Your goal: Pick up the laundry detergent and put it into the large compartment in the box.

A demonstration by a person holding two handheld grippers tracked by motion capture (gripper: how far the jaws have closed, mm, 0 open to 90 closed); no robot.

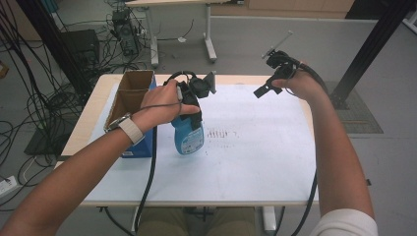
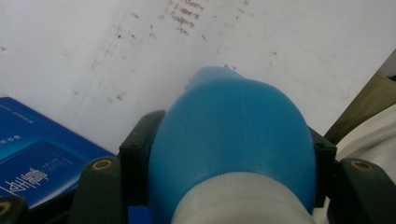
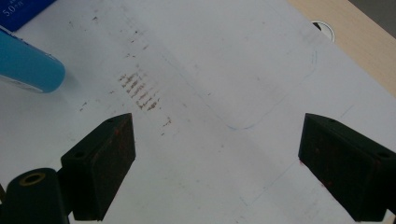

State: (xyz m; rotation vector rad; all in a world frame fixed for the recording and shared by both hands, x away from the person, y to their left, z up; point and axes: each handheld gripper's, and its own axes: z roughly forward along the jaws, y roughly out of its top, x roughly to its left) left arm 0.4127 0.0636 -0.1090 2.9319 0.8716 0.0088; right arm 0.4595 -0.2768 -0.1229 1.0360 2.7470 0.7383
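Note:
A blue plastic bottle (image 1: 188,136) with a white label hangs upright just above the white table sheet (image 1: 260,152). My left gripper (image 1: 194,105) is shut on it near the top. In the left gripper view both black jaws press the bottle's blue shoulder (image 2: 233,135), just below its white collar (image 2: 243,198). My right gripper (image 1: 269,84) is raised over the table's far right part, apart from the bottle. Its jaws stand wide open with nothing between them (image 3: 217,158), and the bottle's base (image 3: 28,67) shows at the upper left of that view.
An open blue cardboard box (image 1: 132,98) stands at the table's left, close beside the bottle. Brown smudges (image 1: 221,132) mark the sheet's middle. Cables and desk legs crowd the floor behind the table. A round cable hole (image 3: 324,29) sits near the wooden edge.

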